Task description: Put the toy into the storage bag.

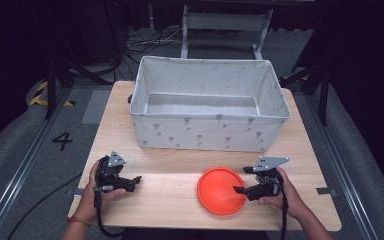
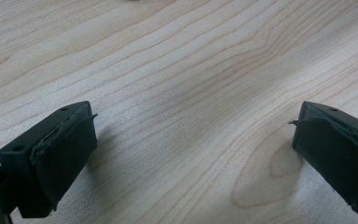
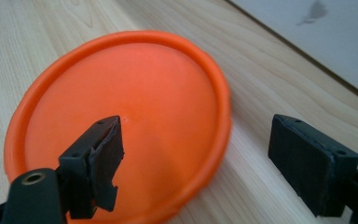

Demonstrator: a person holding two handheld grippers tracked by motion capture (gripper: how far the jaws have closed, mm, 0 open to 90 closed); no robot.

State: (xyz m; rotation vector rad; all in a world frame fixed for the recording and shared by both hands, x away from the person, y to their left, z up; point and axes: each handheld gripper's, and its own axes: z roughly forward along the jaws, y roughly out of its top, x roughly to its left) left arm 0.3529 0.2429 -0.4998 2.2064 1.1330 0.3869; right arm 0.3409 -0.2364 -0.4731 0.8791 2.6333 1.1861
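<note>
Two grippers sit low over a wooden table (image 1: 170, 200) in the high view. The left gripper (image 1: 136, 179) is near the table's left side, held in the person's left hand (image 1: 92, 195). Its jaws point to the right, with bare wood in front of them. The right gripper (image 1: 240, 189) is held in the right hand (image 1: 290, 197) near the right side. Its tips reach over the right edge of an orange plate (image 1: 220, 191). The plate lies flat on the wood near the front edge of the table, between the two grippers but much closer to the right one. Behind the plate stands a big grey cloth box (image 1: 207, 131) with little tree shapes on it. It takes up most of the back of the table and its top is wide open. Nothing lies between the plate and the box. A number 4 (image 1: 62, 140) is painted on the floor to the left.

In the left gripper view, the left gripper (image 2: 193, 135) has its two black jaws spread far apart. Just plain wood is between them, and they hold nothing.

In the right gripper view, the right gripper (image 3: 196, 154) is also spread wide and holds nothing. One jaw hangs over the orange plate (image 3: 144, 88), and the other is over the wood just past the plate's rim. I cannot tell if the jaw touches the plate. The grey cloth box (image 3: 317, 42) shows in the top corner.
</note>
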